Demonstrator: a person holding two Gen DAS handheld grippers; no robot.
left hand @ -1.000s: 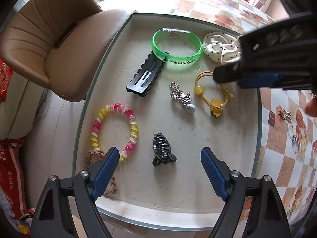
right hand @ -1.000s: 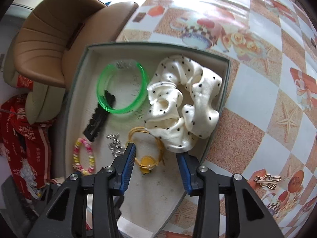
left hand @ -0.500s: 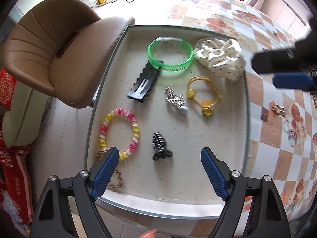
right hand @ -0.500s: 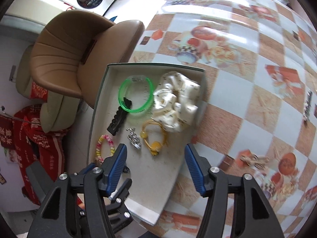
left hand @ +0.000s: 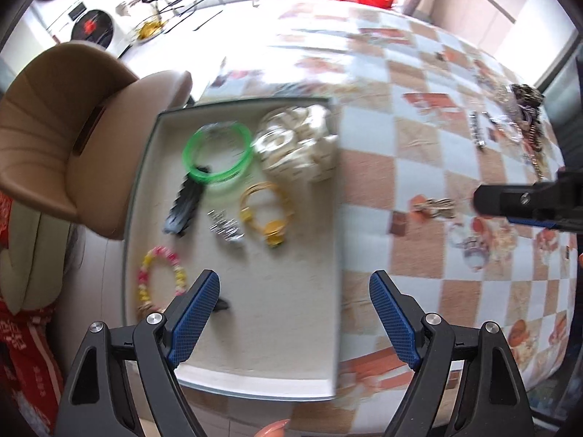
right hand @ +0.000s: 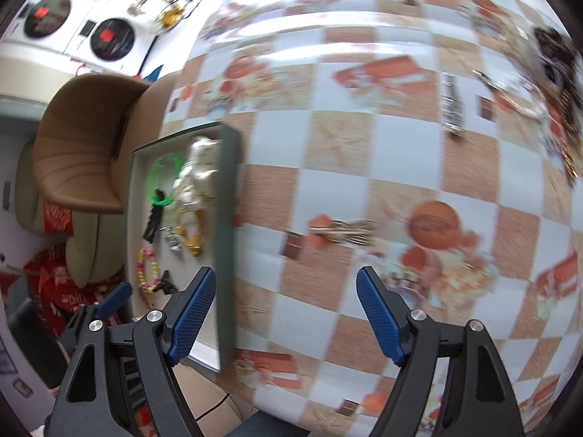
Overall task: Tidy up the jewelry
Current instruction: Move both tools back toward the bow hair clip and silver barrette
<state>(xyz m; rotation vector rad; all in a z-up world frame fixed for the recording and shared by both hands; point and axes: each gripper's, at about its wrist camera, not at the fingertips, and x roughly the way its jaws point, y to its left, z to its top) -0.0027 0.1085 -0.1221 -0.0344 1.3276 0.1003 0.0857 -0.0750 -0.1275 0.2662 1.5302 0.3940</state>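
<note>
Blue-padded left gripper [left hand: 295, 313]: jaws wide, nothing between them, above the tray's near edge.
Right gripper [right hand: 286, 313]: jaws have just been opening, now wide and empty, over the checked tablecloth [right hand: 364, 145].
Tray [left hand: 233, 375]: grey, at the table's 9 o'clock edge (picture blurred).
Black clip [left hand: 184, 204]: long axis from 7 to 1 o'clock, tip under the green bangle [left hand: 218, 153].
Scrunchie [left hand: 298, 145]: tray's 1 o'clock corner.
Yellow tie [left hand: 264, 211]: mid-tray.
Bead bracelet [left hand: 160, 280]: 8 o'clock.

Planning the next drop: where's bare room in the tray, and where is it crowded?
Free: the tray floor nearest the camera, from the yellow hair tie down to the near rim, along the right wall. Crowded: the far end, green bangle against white scrunchie.
</note>
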